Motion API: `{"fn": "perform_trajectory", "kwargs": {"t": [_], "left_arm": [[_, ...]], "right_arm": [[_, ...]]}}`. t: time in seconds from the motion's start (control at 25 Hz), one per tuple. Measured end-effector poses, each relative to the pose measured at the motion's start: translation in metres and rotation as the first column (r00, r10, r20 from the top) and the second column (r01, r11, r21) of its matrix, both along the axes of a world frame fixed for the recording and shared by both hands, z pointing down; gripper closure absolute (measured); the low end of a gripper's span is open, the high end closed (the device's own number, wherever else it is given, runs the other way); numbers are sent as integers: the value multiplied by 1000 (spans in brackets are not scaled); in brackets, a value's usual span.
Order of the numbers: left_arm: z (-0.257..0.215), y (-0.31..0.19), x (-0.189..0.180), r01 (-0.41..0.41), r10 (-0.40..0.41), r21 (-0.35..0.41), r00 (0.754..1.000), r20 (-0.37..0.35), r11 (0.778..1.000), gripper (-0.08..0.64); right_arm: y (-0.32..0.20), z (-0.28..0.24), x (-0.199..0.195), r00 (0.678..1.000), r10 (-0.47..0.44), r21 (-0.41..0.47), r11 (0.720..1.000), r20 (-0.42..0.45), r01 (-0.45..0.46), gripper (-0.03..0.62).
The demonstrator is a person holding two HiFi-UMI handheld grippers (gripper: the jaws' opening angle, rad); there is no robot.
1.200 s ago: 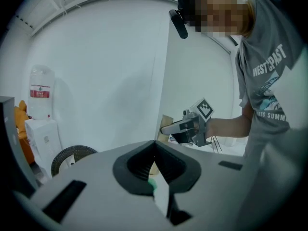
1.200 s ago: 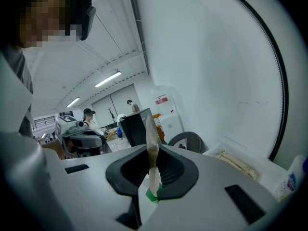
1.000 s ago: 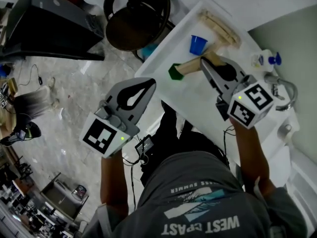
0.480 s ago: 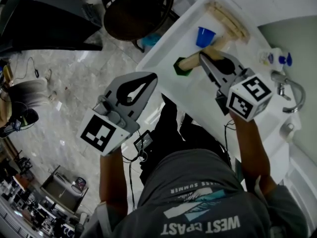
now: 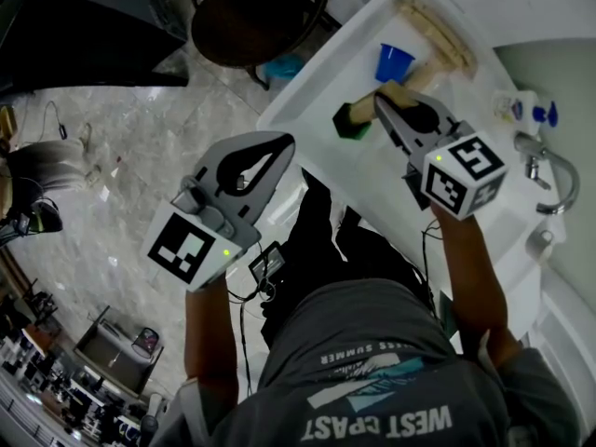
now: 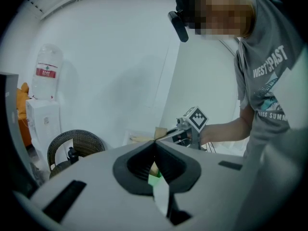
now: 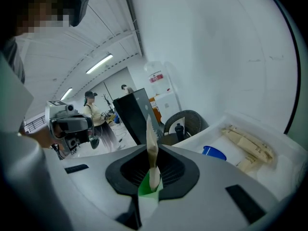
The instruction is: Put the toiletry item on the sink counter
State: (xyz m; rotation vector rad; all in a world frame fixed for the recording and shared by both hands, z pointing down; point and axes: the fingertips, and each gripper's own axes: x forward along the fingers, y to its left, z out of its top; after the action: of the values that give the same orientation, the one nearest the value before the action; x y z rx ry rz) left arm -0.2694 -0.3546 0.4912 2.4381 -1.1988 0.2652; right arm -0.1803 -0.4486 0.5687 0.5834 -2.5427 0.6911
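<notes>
The toiletry item is a tan tube [image 5: 399, 94] with a green cap [image 5: 352, 120]. My right gripper [image 5: 383, 108] is shut on it and holds it above the white sink counter [image 5: 307, 87], cap toward the counter's near-left edge. In the right gripper view the tube [image 7: 151, 153] stands flat between the pads of the right gripper [image 7: 151, 148], with the green cap [image 7: 146, 187] nearest the camera. My left gripper [image 5: 277, 144] hangs over the floor left of the counter, jaws shut and nothing in them. The left gripper [image 6: 155, 146] shows its tips meeting.
A blue cup [image 5: 394, 61] and a tan packet [image 5: 436, 28] lie at the counter's far end. A soap bottle with a blue pump [image 5: 531, 111] and a faucet [image 5: 551, 173] stand to the right. A dark wicker chair [image 5: 256, 17] sits off the counter's left end.
The right gripper and its tube have shifted slightly up and right in the head view, further over the counter. The left gripper has hardly moved.
</notes>
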Motion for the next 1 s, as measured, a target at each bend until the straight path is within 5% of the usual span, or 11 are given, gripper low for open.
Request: {"fn": "perform_trajectory", "kwargs": {"t": [0.2, 0.52, 1.0], "left_arm": [[2, 2, 0, -1, 1, 2, 1000, -4, 1000, 557], [-3, 7, -1, 4, -4, 19, 1000, -2, 1000, 558], [-31, 23, 3, 13, -15, 80, 1000, 15, 997, 557]], "right_arm": [[1, 13, 2, 999, -2, 12, 1000, -46, 3, 535], [1, 6, 1, 999, 6, 49, 999, -49, -3, 430], [10, -35, 8, 1000, 12, 127, 992, -25, -9, 417]]}}
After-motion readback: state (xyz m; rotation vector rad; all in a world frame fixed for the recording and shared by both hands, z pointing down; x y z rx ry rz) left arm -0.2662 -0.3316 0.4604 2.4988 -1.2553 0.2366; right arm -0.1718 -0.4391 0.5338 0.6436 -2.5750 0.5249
